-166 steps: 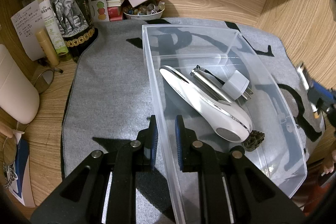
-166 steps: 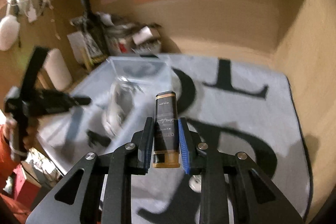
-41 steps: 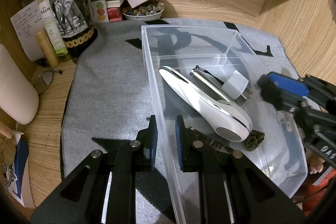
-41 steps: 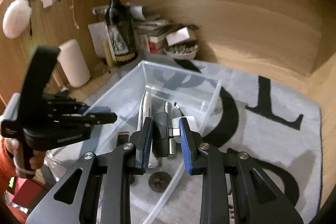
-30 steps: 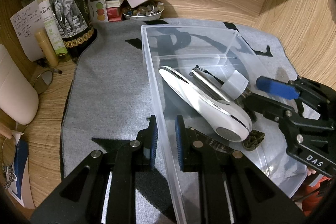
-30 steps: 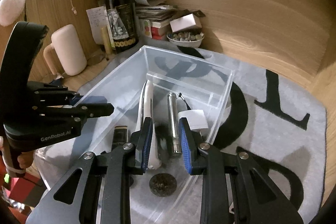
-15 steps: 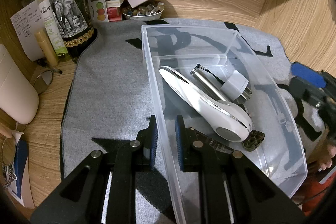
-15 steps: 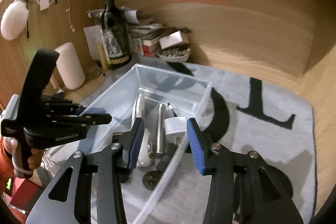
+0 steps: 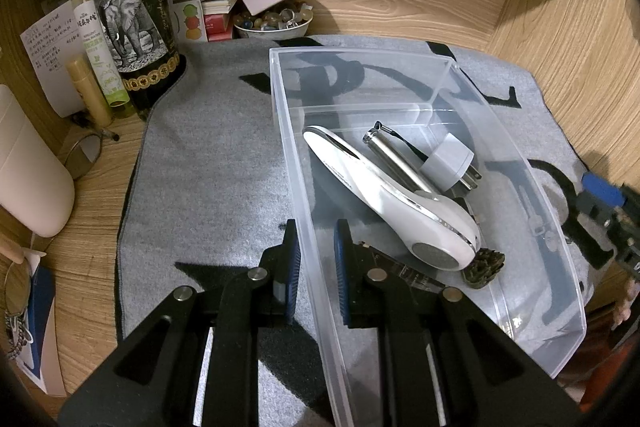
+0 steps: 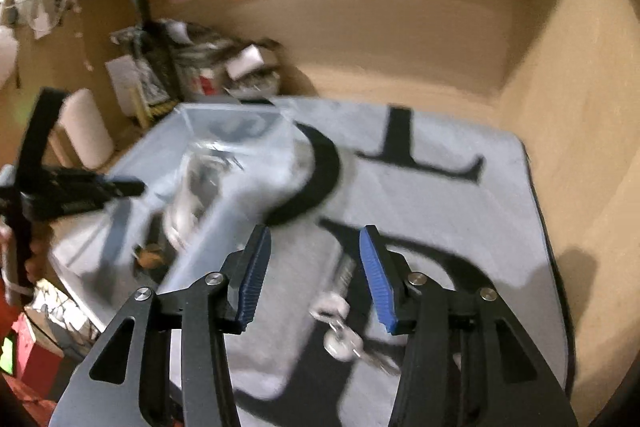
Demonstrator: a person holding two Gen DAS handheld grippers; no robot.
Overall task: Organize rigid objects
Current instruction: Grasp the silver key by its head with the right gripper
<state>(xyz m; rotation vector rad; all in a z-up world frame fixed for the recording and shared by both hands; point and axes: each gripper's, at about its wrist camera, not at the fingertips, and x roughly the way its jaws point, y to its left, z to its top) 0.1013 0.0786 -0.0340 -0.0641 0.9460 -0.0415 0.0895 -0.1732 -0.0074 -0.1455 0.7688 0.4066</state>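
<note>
Clear plastic bin [image 9: 400,75] sitting on mat, holding white handheld device [image 9: 384,187] lying diagonally, steel cylinder [image 9: 394,161], white plug adapter [image 9: 450,163], dark bottle [image 9: 404,269].

Little that I can see from my tongs is readable. The grey felt mat [image 10: 440,187] carries big black letters; in my right wrist view an "L" [image 10: 420,147] stands clear, while the other letters are cut off or hidden under the clear plastic bin [image 9: 560,307]. The dark wine bottle [image 9: 132,7] has a label with an elephant drawing and a band of gold coin signs, its script too small to read. The slim green-and-white bottle [image 9: 96,43] beside it bears Chinese characters and small lettering I cannot make out. The white handwritten note [image 9: 50,43] behind is illegible.
</note>
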